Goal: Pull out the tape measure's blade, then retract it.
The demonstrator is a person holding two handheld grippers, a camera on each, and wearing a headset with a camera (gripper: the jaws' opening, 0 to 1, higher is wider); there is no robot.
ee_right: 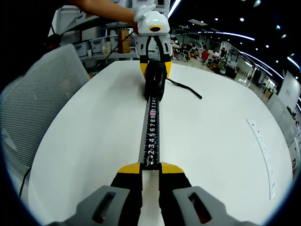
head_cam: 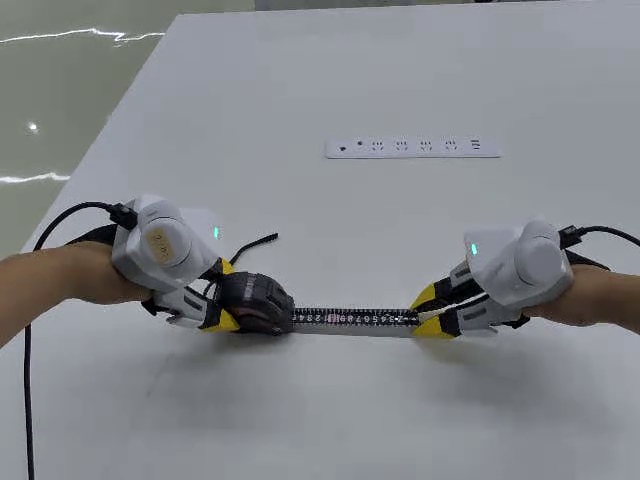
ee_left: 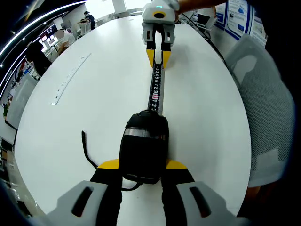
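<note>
Black and rubbery, the tape measure case (head_cam: 255,302) sits on the white surface (head_cam: 400,420) at the near left, clamped from both sides between the yellow-tipped jaws of the left gripper (head_cam: 228,296). Its black wrist strap (head_cam: 256,243) trails loose on the surface just beyond it. From the case's mouth the blade (head_cam: 355,317) runs to the right, lying flat or nearly so on the surface. Its free end is pinched in the right gripper (head_cam: 428,313), whose jaws are pressed together on it; the right gripper view shows the numerals starting right at those jaws and running toward the case. Only a short stretch is out, with just the first run of printed numerals showing between case and jaws. I judge the pull-out begun but modest, and the blade could go further if a longer draw is wanted. The retraction is not yet done, since the blade lies exposed between the two grippers. A white power strip (head_cam: 412,148) lies well apart on the far side, clear of the work.
</note>
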